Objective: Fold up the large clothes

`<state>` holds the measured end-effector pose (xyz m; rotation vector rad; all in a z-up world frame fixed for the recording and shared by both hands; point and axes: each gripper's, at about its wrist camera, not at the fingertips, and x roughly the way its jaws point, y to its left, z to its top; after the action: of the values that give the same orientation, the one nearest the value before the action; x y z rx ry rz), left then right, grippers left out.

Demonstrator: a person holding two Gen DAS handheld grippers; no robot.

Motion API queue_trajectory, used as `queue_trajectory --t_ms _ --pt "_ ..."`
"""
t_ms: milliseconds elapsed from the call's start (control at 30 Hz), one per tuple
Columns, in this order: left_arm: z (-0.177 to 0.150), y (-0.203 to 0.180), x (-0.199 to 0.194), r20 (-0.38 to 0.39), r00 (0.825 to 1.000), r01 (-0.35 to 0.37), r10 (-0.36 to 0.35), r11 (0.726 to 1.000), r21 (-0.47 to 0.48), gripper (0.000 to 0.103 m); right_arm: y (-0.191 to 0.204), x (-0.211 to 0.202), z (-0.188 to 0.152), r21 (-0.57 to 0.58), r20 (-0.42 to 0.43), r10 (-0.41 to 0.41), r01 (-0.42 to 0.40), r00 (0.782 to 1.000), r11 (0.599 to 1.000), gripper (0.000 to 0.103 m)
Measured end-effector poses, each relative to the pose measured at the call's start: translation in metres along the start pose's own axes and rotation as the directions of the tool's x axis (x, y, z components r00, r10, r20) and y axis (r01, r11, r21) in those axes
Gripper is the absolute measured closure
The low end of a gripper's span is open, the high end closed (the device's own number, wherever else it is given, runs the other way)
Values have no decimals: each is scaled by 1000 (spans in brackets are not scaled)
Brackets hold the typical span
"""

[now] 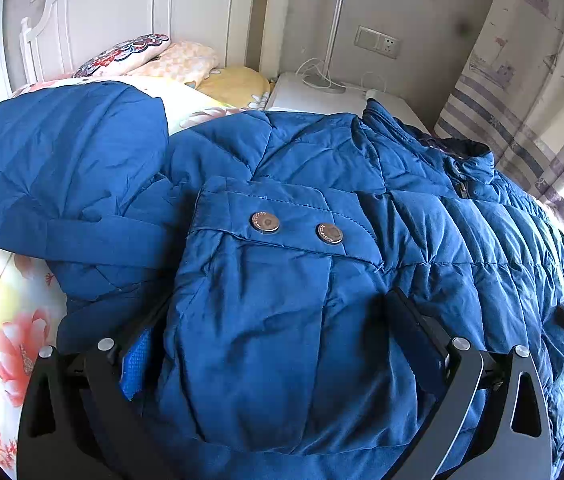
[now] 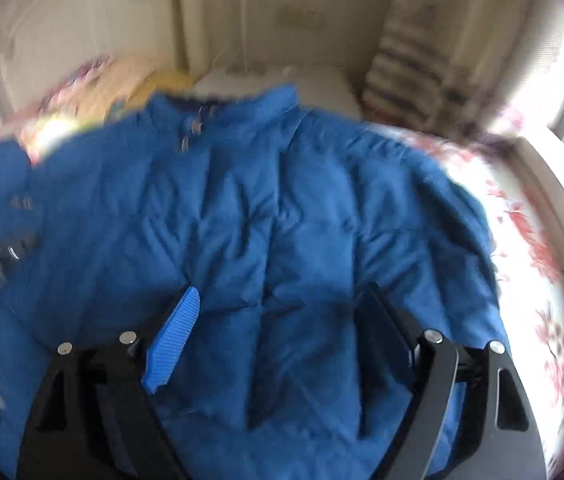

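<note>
A blue puffer jacket [image 1: 322, 200] lies spread on the floral bed [image 1: 5, 320]. The left tongs [image 1: 277, 344] reach forward, spread wide around the jacket's sleeve cuff [image 1: 265, 300]. The right tongs [image 2: 282, 336] hover wide apart above the jacket's lower body.

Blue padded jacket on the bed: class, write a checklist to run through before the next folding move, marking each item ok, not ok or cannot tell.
1. Sleeve cuff lies folded over the blue padded jacket: ok.
2. Left claw has cuff fabric between its open fingers: ok; whether it grips, cannot tell.
3. Right claw open above the jacket's body: ok.
4. Hood tucked in: not ok, it lies out on the floral bedsheet.
5. Collar zipped: cannot tell, right wrist view blurred.
</note>
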<state>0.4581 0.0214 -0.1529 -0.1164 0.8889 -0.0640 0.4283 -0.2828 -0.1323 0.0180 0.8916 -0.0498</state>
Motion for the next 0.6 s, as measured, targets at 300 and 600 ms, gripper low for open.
queue_trajectory --t_ms 300,600 --pt "0 53 -56 240 961 186 -135 961 -206 8 36 16 -27 -89 -10 28 -29 1000 996 11" --pt "15 273 -113 348 931 176 112 698 -694 8 23 18 -25 -58 22 34 -32 999 998 11"
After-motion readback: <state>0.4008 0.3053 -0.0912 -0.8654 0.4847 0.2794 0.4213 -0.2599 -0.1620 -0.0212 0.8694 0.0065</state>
